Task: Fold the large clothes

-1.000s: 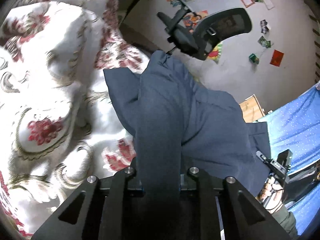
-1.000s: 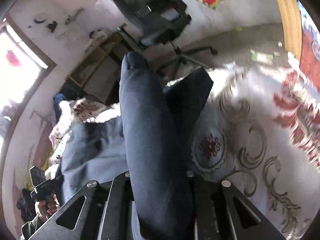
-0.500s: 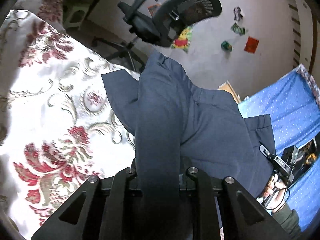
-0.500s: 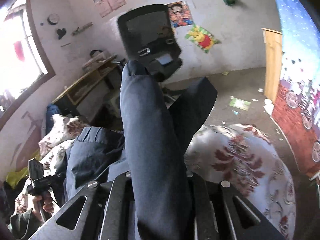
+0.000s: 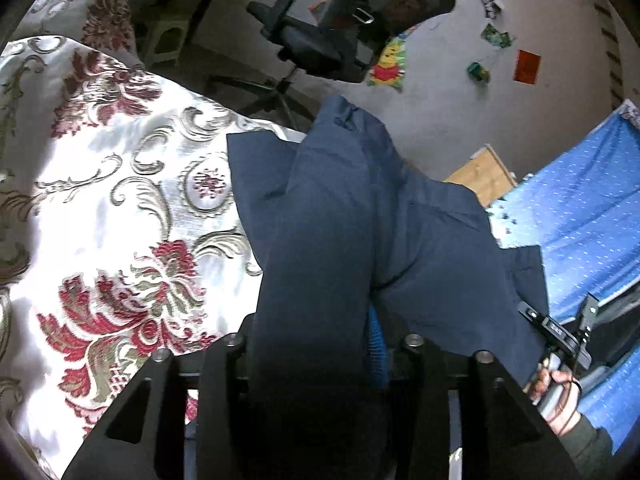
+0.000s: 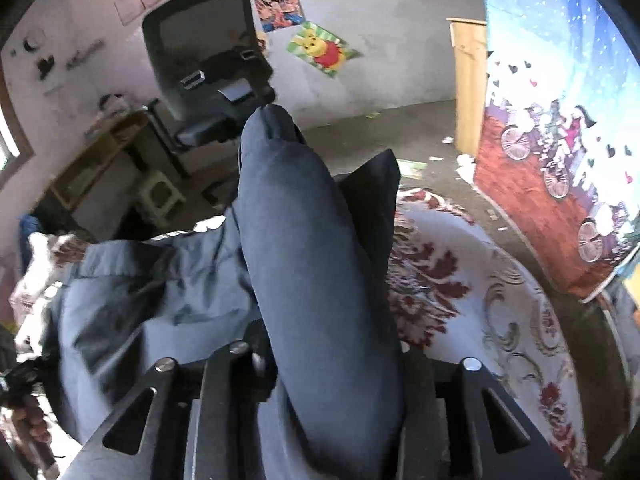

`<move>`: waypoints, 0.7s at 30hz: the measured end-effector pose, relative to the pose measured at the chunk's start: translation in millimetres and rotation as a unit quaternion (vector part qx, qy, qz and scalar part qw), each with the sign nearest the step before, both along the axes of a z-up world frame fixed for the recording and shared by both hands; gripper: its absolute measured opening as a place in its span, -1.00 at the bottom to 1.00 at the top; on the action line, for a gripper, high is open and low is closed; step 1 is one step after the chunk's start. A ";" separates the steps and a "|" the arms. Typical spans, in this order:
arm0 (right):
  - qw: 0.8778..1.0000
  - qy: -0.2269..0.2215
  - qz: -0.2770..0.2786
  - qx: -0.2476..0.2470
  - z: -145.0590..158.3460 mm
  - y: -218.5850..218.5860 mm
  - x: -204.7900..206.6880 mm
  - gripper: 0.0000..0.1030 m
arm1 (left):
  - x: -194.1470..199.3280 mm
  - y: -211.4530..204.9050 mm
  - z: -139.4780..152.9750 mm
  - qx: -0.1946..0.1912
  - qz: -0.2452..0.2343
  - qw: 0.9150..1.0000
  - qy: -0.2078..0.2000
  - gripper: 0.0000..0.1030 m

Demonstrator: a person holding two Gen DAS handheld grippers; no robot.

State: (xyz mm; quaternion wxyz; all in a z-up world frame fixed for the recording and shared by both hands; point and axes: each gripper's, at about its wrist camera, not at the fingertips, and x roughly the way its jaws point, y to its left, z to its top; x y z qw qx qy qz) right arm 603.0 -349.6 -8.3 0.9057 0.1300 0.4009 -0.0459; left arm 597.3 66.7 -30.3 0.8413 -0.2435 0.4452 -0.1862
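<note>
The left hand-held gripper (image 5: pixel 316 344) is clamped on a thick fold of the navy trousers (image 5: pixel 400 248), the cloth running up between its fingers and draping over them; the right hand-held gripper (image 6: pixel 320 360) pinches another bunched fold of the same garment in just the same way; the trousers hang stretched between the two, held above the floral bedspread (image 5: pixel 120 208); beyond stands a black office chair (image 6: pixel 208 72); a blue patterned sheet (image 5: pixel 580 200) lies to one side.
</note>
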 end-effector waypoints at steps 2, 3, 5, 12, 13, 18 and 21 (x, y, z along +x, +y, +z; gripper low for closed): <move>1.000 0.004 -0.002 -0.018 -2.3 0.5 -1.7 -0.18 | -1.3 -2.4 0.3 0.013 0.010 1.000 0.003 -0.12; 1.000 0.006 -0.002 -0.025 -3.9 1.1 -2.9 -0.07 | -1.8 -4.7 1.1 0.024 0.014 1.000 0.004 -0.06; 0.999 0.008 -0.003 -0.036 -7.2 2.2 -5.1 0.07 | -3.6 -9.8 5.8 0.045 0.024 0.999 0.001 0.05; 0.998 0.002 -0.003 -0.066 -4.5 10.5 -17.4 0.41 | -11.3 -13.0 17.8 0.075 0.053 0.995 -0.022 0.44; 0.998 0.000 -0.003 -0.067 -3.7 10.9 -19.9 0.42 | -12.4 -12.7 19.3 0.079 0.056 0.995 -0.025 0.46; 0.996 -0.028 -0.006 -0.081 8.9 14.1 -33.1 0.71 | -24.6 -15.8 34.0 0.111 0.059 0.991 -0.054 0.51; 0.996 -0.040 -0.003 -0.079 15.3 16.1 -41.8 0.72 | -31.3 -24.0 43.7 0.127 0.056 0.988 -0.073 0.57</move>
